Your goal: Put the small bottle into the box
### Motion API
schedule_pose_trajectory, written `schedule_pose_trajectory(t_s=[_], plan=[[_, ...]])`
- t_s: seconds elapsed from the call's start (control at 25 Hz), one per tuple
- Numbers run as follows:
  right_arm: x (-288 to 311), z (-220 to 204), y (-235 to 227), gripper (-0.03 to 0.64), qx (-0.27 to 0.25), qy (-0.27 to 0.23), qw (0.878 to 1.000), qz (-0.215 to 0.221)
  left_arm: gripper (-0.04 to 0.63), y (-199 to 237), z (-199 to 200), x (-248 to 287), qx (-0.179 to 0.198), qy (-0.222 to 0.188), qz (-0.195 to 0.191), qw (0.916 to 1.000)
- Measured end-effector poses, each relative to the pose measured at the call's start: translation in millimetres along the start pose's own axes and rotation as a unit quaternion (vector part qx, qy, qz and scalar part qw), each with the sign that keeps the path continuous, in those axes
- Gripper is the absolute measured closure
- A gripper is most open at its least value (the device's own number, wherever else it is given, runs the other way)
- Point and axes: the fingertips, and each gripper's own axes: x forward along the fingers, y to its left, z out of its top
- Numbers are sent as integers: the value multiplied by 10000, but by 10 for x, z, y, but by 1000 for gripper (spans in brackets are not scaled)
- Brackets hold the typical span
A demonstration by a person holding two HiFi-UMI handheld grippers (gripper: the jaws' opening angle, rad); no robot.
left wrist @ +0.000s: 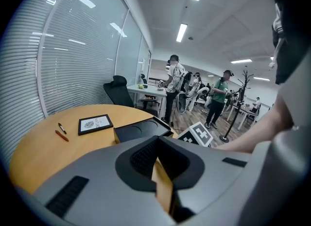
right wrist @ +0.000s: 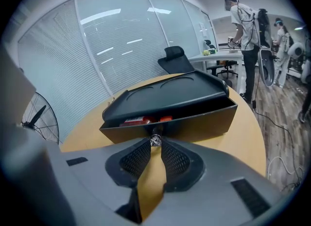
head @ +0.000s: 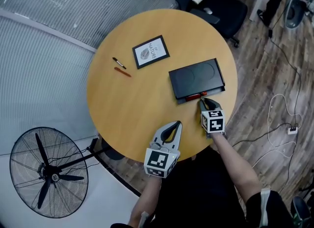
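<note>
Table [head: 128, 108]: round, light wood, seen from steeply above.
Box [head: 196, 76]: black and flat, on the table's right half; a narrow gap along its near edge shows a red item [head: 195, 96].
Right gripper [head: 202, 101]: tips at the box's near edge, just beside the red item.
Left gripper [head: 177, 124]: over the table's near rim, tips together, well apart from the box.
Framed card [head: 150, 51]: flat, left of the box.
Pens: a black pen [head: 119, 63] and an orange pen [head: 122, 72], side by side, left of the card.
Floor: a black fan [head: 46, 173] at lower left.
</note>
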Motion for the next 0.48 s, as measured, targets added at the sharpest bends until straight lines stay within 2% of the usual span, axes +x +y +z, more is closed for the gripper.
schedule_pose_trajectory(t_s=[0.48], plan=[[143,153,-22,537,-73,-22,10000,29,597,-15,18,-8,-49,8,60,10000]])
